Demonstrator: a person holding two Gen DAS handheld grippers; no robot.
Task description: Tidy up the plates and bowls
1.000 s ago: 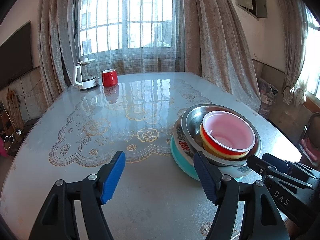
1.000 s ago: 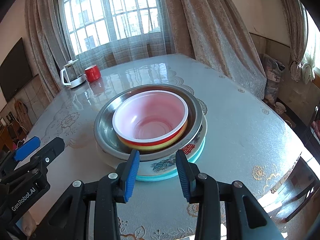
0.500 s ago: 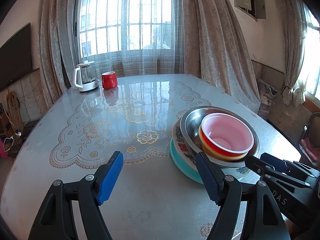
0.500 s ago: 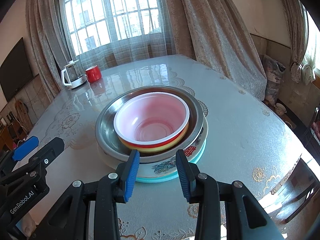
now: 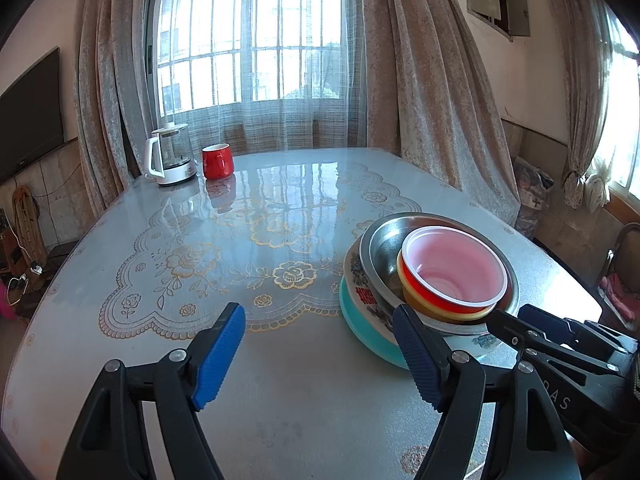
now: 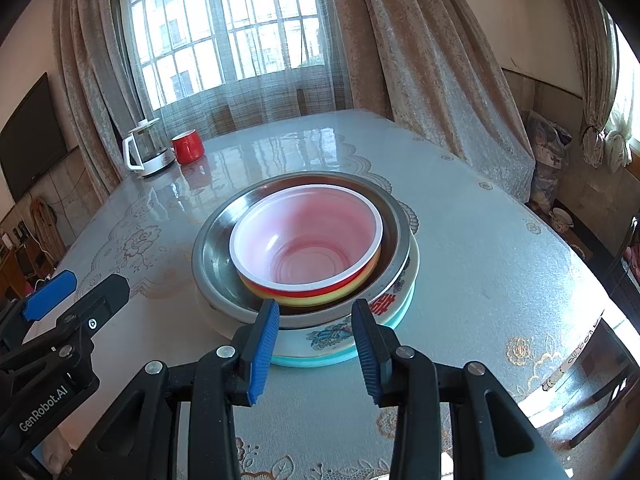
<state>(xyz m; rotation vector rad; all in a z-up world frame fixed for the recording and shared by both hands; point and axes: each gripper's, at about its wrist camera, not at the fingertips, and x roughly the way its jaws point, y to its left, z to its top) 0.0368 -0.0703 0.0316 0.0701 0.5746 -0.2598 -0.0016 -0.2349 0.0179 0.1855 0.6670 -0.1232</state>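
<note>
One stack stands on the table: a teal plate [image 6: 312,360] at the bottom, a white floral plate [image 6: 328,338], a steel bowl [image 6: 216,248], a yellow bowl [image 6: 320,300], and on top a red bowl [image 6: 308,236] with a white inside. My right gripper [image 6: 316,306] is open just in front of the stack's near rim, with nothing between its pads. In the left wrist view the stack, topped by the red bowl [image 5: 452,272], sits to the right. My left gripper [image 5: 318,312] is open wide over bare tablecloth left of it, and it holds nothing.
A glass kettle [image 5: 170,156] and a red mug [image 5: 217,161] stand at the table's far left corner. The lace-patterned table [image 5: 280,380] stretches left of the stack. A chair [image 5: 624,264] stands past the right edge, and curtains hang behind.
</note>
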